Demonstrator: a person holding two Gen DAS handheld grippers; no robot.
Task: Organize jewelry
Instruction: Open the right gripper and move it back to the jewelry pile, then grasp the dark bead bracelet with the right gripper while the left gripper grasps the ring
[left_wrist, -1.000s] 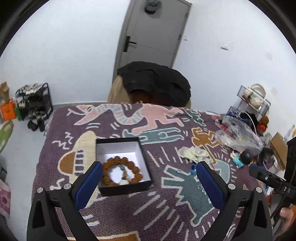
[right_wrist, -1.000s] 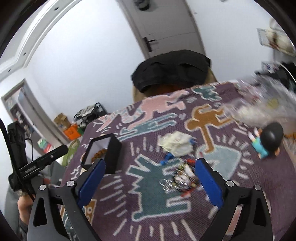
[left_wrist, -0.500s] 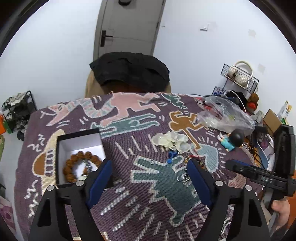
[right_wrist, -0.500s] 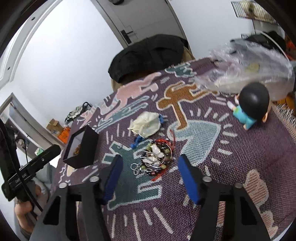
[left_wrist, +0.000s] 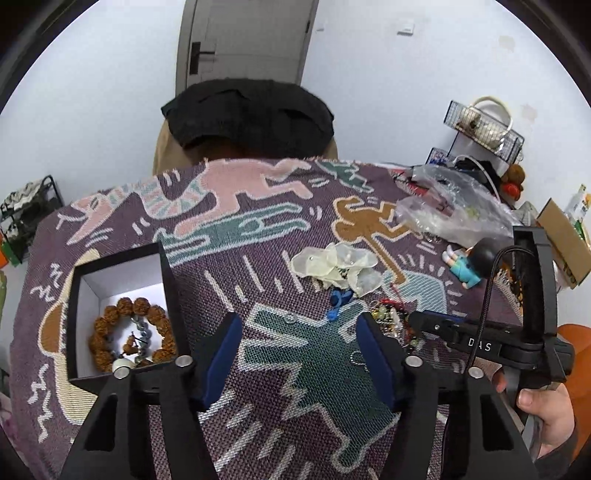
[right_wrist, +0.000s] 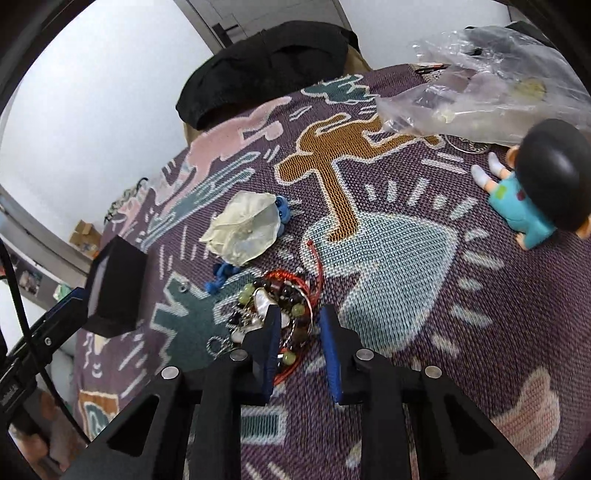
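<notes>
1. right gripper (right_wrist: 297, 325) jaws narrow, partly closed over the near edge of the jewelry pile (right_wrist: 275, 299), nothing gripped yet as far as i can tell.
2. judgement: pinch one strand, red cord or bead bracelet, lift slowly so tangled pieces drop off.
3. left gripper (left_wrist: 299, 350) wide, empty, hovering between pile and black box (left_wrist: 168, 280).
4. box left of pile, wooden bead bracelet (left_wrist: 129, 338) inside.
5. open patterned cloth (right_wrist: 461, 332) on the counter right of pile; figurine (right_wrist: 535, 188) and plastic bag (right_wrist: 480, 81) beyond, well apart.

Right tongs (right_wrist: 297, 328) narrowed and descended onto jewelry pile (right_wrist: 275, 295).
</notes>
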